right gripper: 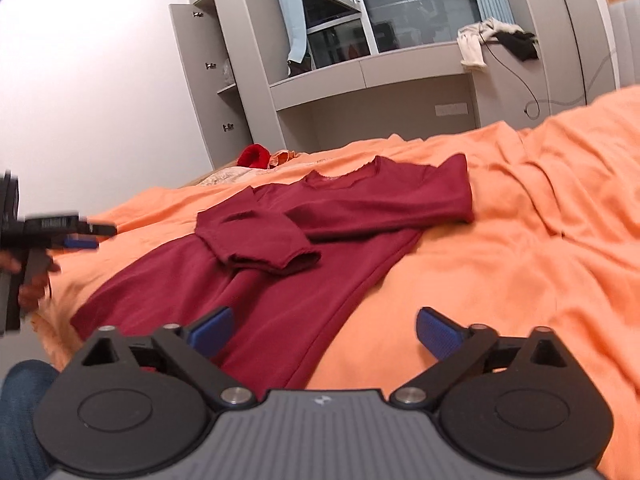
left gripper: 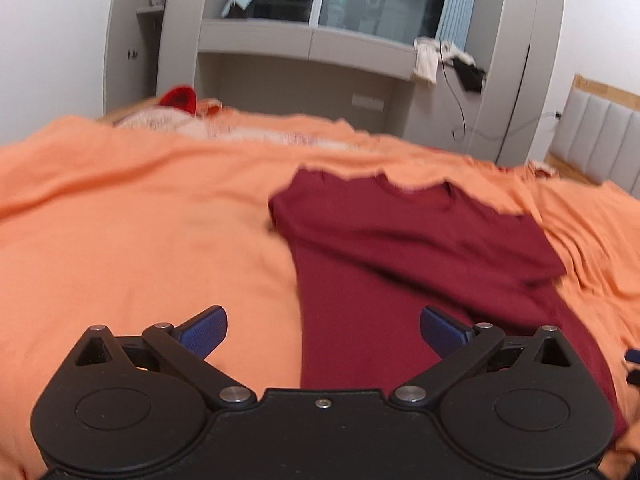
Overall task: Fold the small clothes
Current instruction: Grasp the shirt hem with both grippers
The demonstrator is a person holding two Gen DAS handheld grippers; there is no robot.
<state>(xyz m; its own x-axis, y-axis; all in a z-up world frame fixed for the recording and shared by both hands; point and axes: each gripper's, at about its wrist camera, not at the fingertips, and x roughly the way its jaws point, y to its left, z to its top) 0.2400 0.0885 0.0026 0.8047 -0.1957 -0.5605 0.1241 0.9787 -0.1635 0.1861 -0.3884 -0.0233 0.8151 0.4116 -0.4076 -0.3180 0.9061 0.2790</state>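
Two grippers, fingers wide, nothing held: left gripper [left gripper: 323, 330] and right gripper [right gripper: 325, 330] hover over near hem of maroon shirt [right gripper: 280, 280]. Shirt lies flat on orange bedsheet [right gripper: 500, 272], both sleeves folded across its chest, collar toward grey window desk [right gripper: 372, 76].

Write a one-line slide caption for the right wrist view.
Open right gripper hovers over a maroon shirt, sleeves folded inward, on an orange bedspread.

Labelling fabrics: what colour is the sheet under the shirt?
Plain orange bed sheet, clearest in the right wrist view.
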